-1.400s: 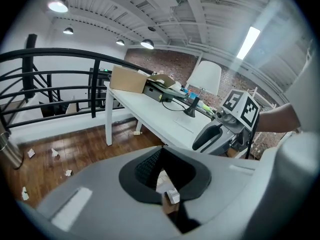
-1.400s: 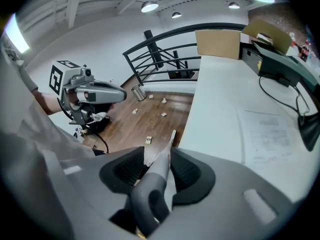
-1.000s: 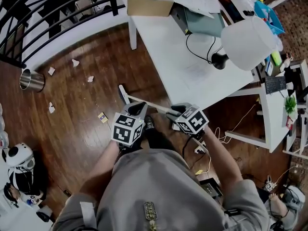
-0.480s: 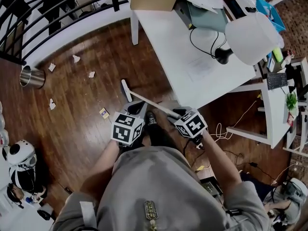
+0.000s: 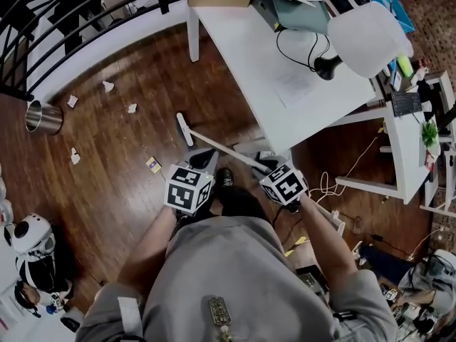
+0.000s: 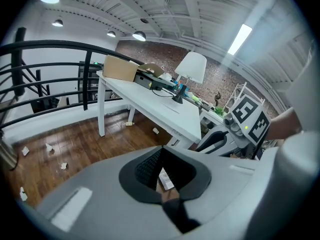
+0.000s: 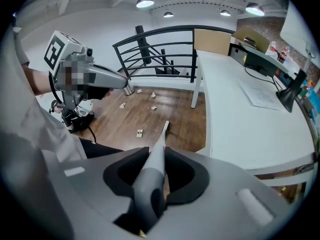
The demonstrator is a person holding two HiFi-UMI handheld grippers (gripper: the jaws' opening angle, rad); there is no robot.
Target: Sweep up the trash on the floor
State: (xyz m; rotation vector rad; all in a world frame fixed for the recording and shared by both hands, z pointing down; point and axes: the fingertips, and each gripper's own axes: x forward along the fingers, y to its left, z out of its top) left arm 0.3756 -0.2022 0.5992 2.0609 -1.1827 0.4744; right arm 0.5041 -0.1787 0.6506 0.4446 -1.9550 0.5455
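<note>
The scraps of paper (image 5: 108, 86) and a small yellow card (image 5: 152, 165) lie scattered on the wood floor, well out from the left edge of the white table (image 5: 246, 45), towards the metal bin (image 5: 39, 116). The broom head (image 5: 184, 129) rests on the boards just off that edge, short of the litter. Its handle (image 5: 228, 150) slants back to the right gripper (image 5: 265, 166), whose jaws are clenched round it, I'd guess low enough to steer the stroke. The left gripper (image 5: 205, 161) sits beside the handle with its jaws closed together on nothing, so it looks like a one-handed sweep for now
</note>
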